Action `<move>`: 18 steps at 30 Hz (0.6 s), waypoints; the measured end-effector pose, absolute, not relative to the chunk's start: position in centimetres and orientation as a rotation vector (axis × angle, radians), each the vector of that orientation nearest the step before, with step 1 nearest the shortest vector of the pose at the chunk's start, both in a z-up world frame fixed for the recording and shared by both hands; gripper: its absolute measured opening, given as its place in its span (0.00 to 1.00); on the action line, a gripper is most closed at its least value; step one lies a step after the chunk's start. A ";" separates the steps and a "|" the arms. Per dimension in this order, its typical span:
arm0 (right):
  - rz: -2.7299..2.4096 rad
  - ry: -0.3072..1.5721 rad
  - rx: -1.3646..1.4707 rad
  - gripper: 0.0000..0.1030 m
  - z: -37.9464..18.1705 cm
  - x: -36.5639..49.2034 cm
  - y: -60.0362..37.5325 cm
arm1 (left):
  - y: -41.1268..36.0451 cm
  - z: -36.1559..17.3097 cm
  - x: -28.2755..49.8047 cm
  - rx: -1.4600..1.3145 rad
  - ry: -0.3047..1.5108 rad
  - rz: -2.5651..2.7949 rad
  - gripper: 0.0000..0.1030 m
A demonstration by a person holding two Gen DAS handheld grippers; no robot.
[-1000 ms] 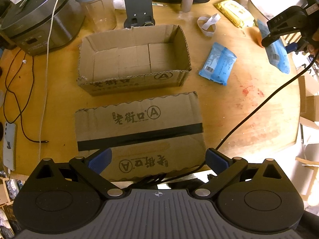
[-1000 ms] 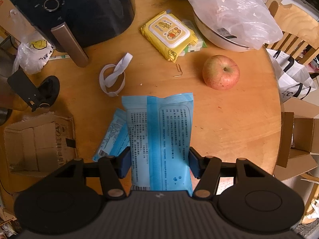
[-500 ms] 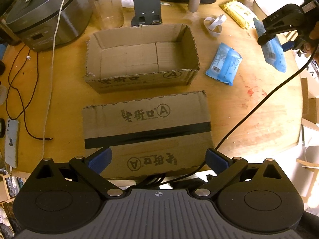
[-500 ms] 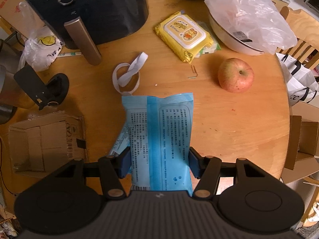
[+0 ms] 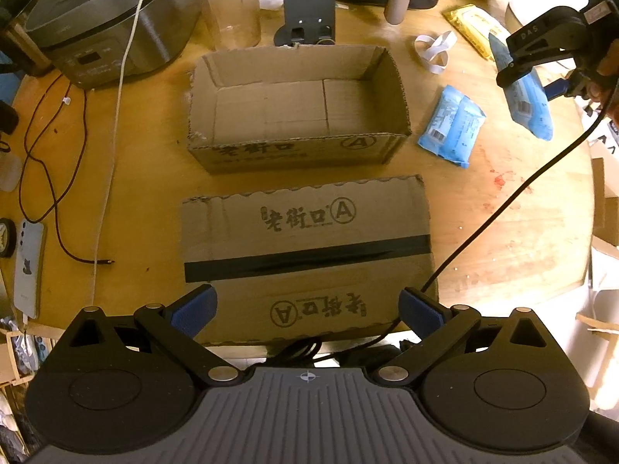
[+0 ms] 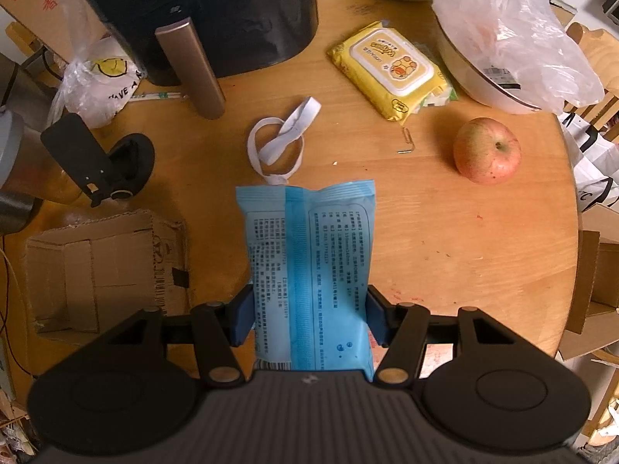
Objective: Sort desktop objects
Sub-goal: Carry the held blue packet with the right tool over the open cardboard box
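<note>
On the far left of the round wooden table [image 5: 522, 232] sit a grey cooker [image 5: 104, 38] and a phone [image 5: 28, 266]. These are not part of the job right now.

Next comes the open cardboard box [image 5: 298, 116]. It looks empty inside. Just in front of it lies a flat piece of cardboard [image 5: 305, 247] with black tape on it. The left gripper [image 5: 307, 305] hangs above that flat piece, pointing down. Its fingers are spread wide and hold nothing.

A little to the right of the box, a small blue pack [image 5: 452, 128] lies on the table.

Far right, up in the air, is the right gripper [image 6: 309, 315]. Its blue pads squeeze both sides of a bigger blue wipes pack [image 6: 309, 270], so it has a firm hold. The pack hangs down off the table, well apart from the box.

The job in hand seems to be carrying this pack to the box. To do it well, keep the squeeze the same, move across to the left, and go over the box wall, not into it. Let go only when the pack is low inside the box. The small pack underneath is probably hidden in the right view, so watch out for it.

Past that lie a white strap loop [image 6: 284, 141], a yellow wipes pack [image 6: 389, 67] and an apple [image 6: 486, 150].
</note>
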State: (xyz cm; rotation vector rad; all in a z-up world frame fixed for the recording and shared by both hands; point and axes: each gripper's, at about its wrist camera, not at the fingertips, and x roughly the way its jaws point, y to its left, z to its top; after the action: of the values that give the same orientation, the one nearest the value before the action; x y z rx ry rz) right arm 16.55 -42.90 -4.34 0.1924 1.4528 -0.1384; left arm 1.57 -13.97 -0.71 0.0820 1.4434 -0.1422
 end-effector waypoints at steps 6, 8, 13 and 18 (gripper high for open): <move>-0.135 1.451 0.193 0.55 -4.4 16.7 -41.9 | -13.2 -0.8 1.5 0.079 1.444 -0.136 1.00; -0.134 1.451 0.194 0.55 -4.4 16.8 -41.7 | -13.0 -0.8 1.5 0.078 1.443 -0.135 1.00; -0.131 1.450 0.194 0.55 -4.5 17.0 -40.9 | -12.3 -0.8 1.6 0.076 1.443 -0.131 1.00; -0.125 1.451 0.193 0.55 -4.7 17.2 -40.1 | -11.7 -0.8 1.8 0.074 1.444 -0.127 1.00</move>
State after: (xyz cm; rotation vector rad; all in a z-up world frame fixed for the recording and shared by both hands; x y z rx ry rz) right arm 17.21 -40.06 -4.67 0.1930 1.4510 -0.1246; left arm 1.83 -11.68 -0.78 0.0743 1.4440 -0.1272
